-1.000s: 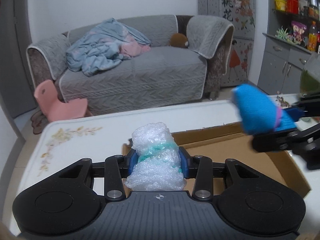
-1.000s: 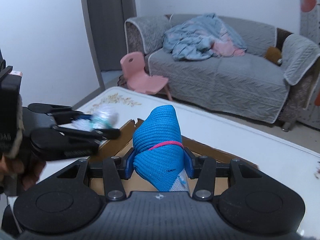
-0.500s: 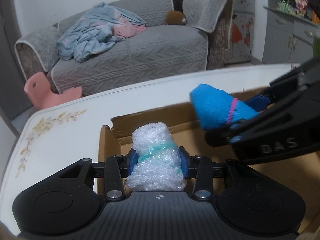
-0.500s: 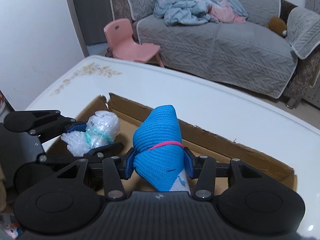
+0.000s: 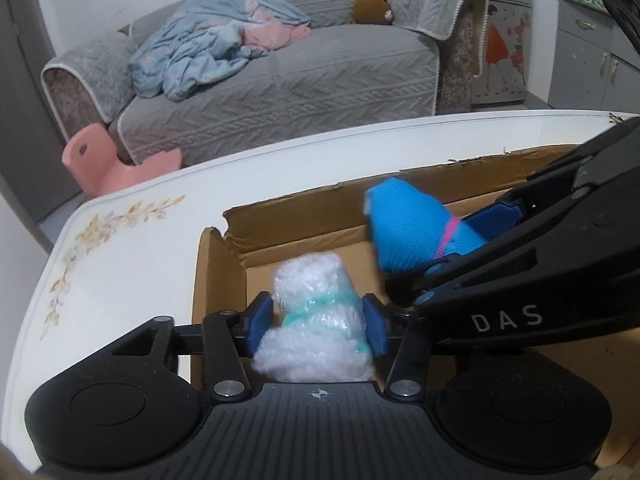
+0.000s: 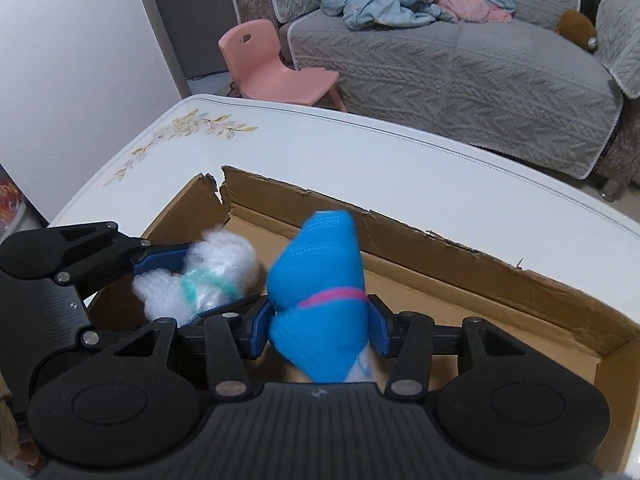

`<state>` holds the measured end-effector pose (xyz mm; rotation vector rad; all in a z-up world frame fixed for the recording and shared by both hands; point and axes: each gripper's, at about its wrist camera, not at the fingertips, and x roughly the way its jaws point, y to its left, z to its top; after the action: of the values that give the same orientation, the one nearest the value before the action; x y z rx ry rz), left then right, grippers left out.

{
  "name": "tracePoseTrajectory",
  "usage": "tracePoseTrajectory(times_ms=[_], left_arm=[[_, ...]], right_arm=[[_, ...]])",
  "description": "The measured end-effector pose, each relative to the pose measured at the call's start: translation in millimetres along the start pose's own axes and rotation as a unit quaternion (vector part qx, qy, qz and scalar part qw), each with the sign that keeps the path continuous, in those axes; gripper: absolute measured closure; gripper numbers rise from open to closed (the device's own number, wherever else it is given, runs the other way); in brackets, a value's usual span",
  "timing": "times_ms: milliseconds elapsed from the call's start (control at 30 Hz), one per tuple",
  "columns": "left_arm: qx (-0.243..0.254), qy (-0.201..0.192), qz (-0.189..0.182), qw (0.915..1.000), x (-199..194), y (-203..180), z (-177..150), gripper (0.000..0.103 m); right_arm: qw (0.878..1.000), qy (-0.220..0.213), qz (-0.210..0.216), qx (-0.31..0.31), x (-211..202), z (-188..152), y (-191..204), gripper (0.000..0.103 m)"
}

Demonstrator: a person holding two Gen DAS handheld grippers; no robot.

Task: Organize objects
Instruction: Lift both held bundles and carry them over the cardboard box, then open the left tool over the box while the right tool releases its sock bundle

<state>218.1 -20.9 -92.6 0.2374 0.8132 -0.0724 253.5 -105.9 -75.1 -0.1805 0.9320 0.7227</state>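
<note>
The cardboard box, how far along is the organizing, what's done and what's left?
Done: nothing lies loose in the cardboard box yet. In hand: the left hand-held gripper, jaws just opening, has the bubble-wrap bundle between them; the right hand-held gripper grips the blue sock roll. Left: releasing both.

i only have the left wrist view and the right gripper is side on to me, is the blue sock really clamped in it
Observer: Yes. In the right wrist view the sock sits between the right gripper pads, and both press its sides just below the pink band.
Operator: any room in the box beyond it
Observer: Yes. Right of the sock, the floor of the box is bare cardboard as far as its right wall.
Operator: anything on the sock i cant see
Observer: Its lower end, nearest the gripper body, is white with blue marks.
</note>
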Motion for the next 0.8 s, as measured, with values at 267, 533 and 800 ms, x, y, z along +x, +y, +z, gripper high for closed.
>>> tracePoseTrajectory(times_ms=[267,533,800], left_arm=[[0.020,-0.015,-0.005,0.9997,-7,-6,-1,0.023],[0.030,-0.010,-0.006,0.9995,-11,-12,-7,0.020],[0.036,-0.013,-0.003,0.9993,-28,-18,-22,0.018]], right_arm=[[0.996,-0.064,0.032,0.049,-15,-14,-17,0.014],[0.988,-0.090,0.085,0.094,-31,-40,-33,0.013],[0.984,-0.098,0.100,0.109,-52,-58,-34,0.010]])
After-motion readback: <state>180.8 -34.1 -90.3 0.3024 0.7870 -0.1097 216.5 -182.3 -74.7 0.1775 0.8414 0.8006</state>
